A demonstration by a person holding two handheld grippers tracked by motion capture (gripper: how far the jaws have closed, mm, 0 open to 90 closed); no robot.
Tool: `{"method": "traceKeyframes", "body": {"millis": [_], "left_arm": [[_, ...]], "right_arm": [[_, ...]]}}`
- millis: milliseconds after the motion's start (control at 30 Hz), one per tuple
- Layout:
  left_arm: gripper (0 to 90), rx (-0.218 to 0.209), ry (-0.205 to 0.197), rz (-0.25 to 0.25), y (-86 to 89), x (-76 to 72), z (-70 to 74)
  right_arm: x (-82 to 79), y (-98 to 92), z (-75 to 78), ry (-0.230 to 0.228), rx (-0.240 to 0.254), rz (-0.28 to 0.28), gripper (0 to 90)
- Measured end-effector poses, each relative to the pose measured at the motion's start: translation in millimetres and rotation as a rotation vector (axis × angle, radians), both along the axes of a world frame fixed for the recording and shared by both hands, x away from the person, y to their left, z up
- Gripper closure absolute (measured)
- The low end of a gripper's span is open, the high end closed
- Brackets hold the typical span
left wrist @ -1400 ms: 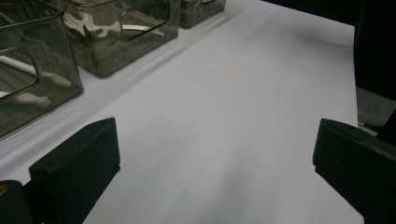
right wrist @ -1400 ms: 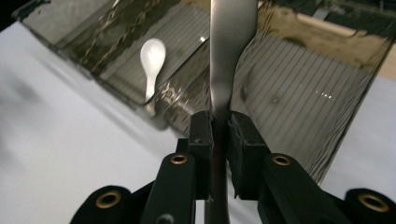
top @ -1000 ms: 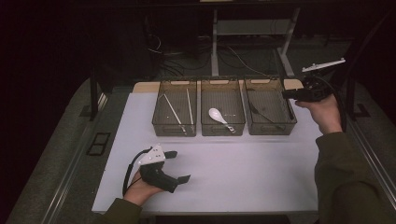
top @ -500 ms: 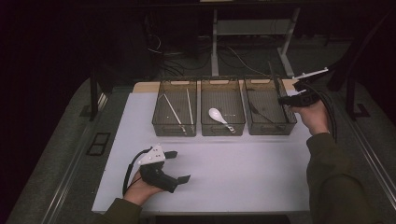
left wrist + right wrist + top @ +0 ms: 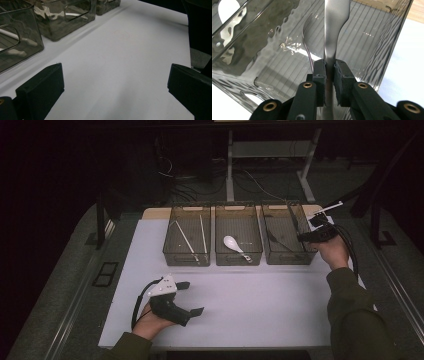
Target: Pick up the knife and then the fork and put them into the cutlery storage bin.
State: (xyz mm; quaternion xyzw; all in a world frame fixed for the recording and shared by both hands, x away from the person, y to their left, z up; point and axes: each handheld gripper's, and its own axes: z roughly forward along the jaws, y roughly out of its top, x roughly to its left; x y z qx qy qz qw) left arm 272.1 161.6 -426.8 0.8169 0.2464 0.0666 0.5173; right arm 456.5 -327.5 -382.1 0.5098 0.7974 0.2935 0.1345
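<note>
My right gripper (image 5: 329, 65) is shut on the flat handle of a silver piece of cutlery (image 5: 335, 15), which reaches into the right smoked-plastic bin (image 5: 372, 52). In the high view this gripper (image 5: 306, 238) sits at that bin's (image 5: 280, 261) right wall. A fork (image 5: 305, 27) lies on the bin's floor. My left gripper (image 5: 191, 298) rests on the white table top (image 5: 260, 295) near the front, open with nothing between its fingers (image 5: 40, 85).
Three bins stand in a row at the back. The left bin (image 5: 172, 254) holds two chopsticks (image 5: 186, 241). The middle bin (image 5: 238, 261) holds a white spoon (image 5: 234, 244). The table's right edge runs just past my right hand.
My right hand has come down and slightly left with the cutlery, from above the right bin's corner to its rim. The left hand has stayed put.
</note>
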Motion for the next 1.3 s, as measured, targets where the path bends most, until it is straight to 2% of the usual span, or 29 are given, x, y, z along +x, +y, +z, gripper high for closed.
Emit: {"method": "traceKeyframes", "body": {"millis": [267, 467, 667, 767, 833, 1067, 1233, 1300], "left_arm": [[0.0, 0.001, 0.0, -0.001, -0.4, -0.1, 0.0], [0.0, -0.002, 0.001, -0.002, -0.2, 0.1, -0.1], [0.0, -0.004, 0.001, -0.001, -0.1, 0.2, 0.0], [0.0, -0.003, 0.001, -0.002, -0.3, 0.1, 0.1], [0.0, -0.003, 0.001, -0.002, -0.3, 0.1, 0.2], [0.0, -0.002, 0.002, -0.001, -0.7, 0.0, 0.2], [0.0, -0.003, 0.0, 0.002, -1.0, 0.2, 0.5], [0.0, -0.008, 0.001, 0.005, -1.2, 0.5, 0.4]], "right_arm": [[5.3, 8.5, -2.7, 0.029, -0.042, 0.005, 79.4], [10.7, 20.6, -8.1, 0.067, -0.118, 0.027, 79.0], [13.4, 24.4, -12.2, 0.083, -0.118, 0.033, 77.2], [13.6, 22.6, -9.6, 0.073, -0.056, 0.017, 69.5], [13.2, 21.2, -5.9, 0.057, -0.046, 0.01, 66.2], [9.1, 11.6, 2.4, 0.044, 0.109, 0.011, 55.1], [2.5, 9.9, 7.4, 0.01, 0.149, 0.007, 45.2], [-0.4, 8.9, 8.8, 0.0, 0.18, 0.01, 43.0]]}}
